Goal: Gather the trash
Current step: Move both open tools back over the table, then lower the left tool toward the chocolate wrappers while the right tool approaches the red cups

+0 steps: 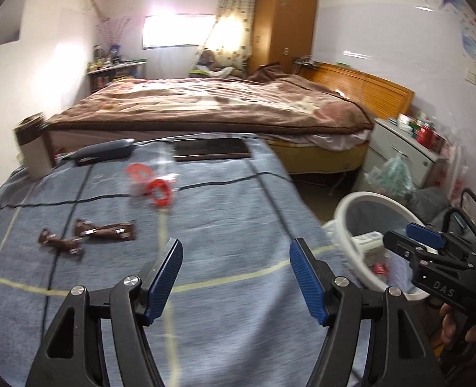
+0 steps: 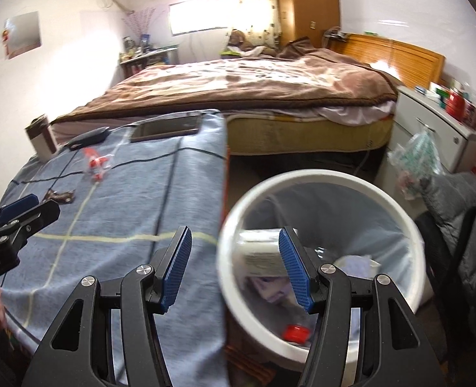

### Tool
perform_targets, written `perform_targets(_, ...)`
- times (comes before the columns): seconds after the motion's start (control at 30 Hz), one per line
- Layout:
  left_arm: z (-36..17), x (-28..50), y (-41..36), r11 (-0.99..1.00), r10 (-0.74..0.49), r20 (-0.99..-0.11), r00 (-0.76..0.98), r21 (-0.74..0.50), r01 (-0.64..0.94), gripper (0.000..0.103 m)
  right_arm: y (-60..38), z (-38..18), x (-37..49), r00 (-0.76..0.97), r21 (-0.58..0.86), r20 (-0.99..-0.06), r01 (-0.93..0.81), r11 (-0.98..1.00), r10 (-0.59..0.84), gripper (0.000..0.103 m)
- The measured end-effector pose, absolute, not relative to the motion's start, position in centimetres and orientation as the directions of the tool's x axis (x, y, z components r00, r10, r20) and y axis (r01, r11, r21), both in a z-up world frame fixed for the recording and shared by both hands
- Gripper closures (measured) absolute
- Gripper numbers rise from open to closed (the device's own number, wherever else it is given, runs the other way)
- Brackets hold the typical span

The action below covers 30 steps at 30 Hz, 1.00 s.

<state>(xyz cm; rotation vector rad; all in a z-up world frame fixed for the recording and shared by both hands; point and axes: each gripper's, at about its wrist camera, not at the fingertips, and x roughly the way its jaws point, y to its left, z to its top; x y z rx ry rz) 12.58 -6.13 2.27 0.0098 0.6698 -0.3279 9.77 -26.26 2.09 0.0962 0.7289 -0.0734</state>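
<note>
Two brown snack wrappers (image 1: 105, 229) (image 1: 61, 243) lie on the blue cloth-covered table (image 1: 222, 213), left of centre. A clear wrapper with red print (image 1: 151, 184) lies farther back. My left gripper (image 1: 236, 277) hovers open over the table's near part, nothing between its fingers. A white trash bin (image 2: 399, 213) with a liner stands right of the table and holds a white box (image 2: 257, 251), a red cap (image 2: 296, 332) and other scraps. My right gripper (image 2: 234, 267) is open and empty, straddling the table edge and the bin rim. It also shows in the left wrist view as the right gripper (image 1: 409, 238).
At the table's far end lie a dark phone or tablet (image 1: 210, 149), a grey case (image 1: 104, 151) and a cylindrical cup (image 1: 33, 143). A bed with a brown blanket (image 1: 205, 103) lies beyond. A white cabinet (image 2: 438, 129), a hanging plastic bag (image 2: 418, 161) and a dark chair (image 2: 473, 225) stand right.
</note>
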Motion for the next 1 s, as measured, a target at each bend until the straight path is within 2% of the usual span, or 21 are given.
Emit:
perform_targets(0.47,0.3,14.4,4.6,0.993,-0.11,-0.667,0.736,-0.11,0.048,0.032,-20.1,1.9,12.5,0.728,0.042,-0.683,-0.052,0.998,0.067,0.045)
perform_targets(1.0,-0.8,16.6,10.2,0.99,-0.054,-0.691,0.721,-0.134,-0.054,0.031,-14.8,1.6,17.6,0.698,0.06,-0.7,-0.151,0.987,0.15,0.045)
